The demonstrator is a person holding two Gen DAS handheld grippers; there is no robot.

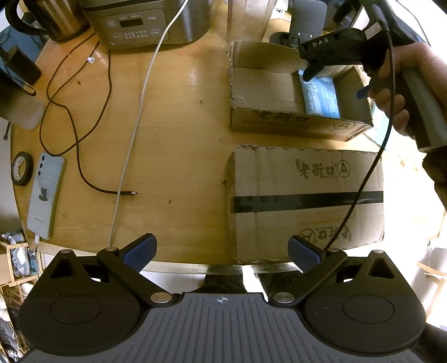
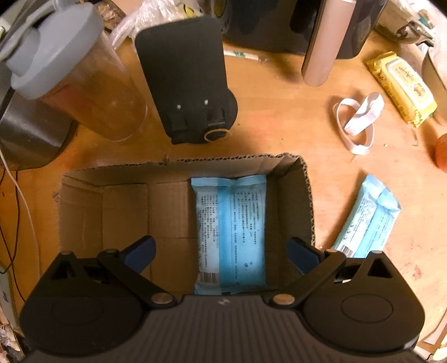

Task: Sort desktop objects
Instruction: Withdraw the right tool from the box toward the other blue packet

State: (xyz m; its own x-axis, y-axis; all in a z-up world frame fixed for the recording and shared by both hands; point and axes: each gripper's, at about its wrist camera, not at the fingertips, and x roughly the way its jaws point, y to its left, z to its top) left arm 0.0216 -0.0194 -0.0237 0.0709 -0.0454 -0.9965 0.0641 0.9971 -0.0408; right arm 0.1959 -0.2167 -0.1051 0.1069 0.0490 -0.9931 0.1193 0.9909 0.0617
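Note:
An open cardboard box (image 2: 123,206) lies under my right gripper (image 2: 222,255), which is open and holds nothing. One blue wipes pack (image 2: 230,223) lies flat inside the box, on its right side. A second blue pack (image 2: 366,217) lies on the table just right of the box. In the left wrist view the same box (image 1: 265,92) is at the upper right with the blue pack (image 1: 321,97) in it. A hand holds the right gripper (image 1: 332,81) above it. My left gripper (image 1: 222,252) stands open over the table's near edge, empty.
A closed taped carton (image 1: 304,192) sits in front of the open box. A phone (image 1: 46,192), a tape roll (image 1: 21,169) and cables (image 1: 75,145) lie at the left, a cooker (image 1: 145,25) at the back. A shaker bottle (image 2: 75,72), black stand (image 2: 190,81), white strap (image 2: 357,120) and yellow pack (image 2: 402,83) lie beyond the box.

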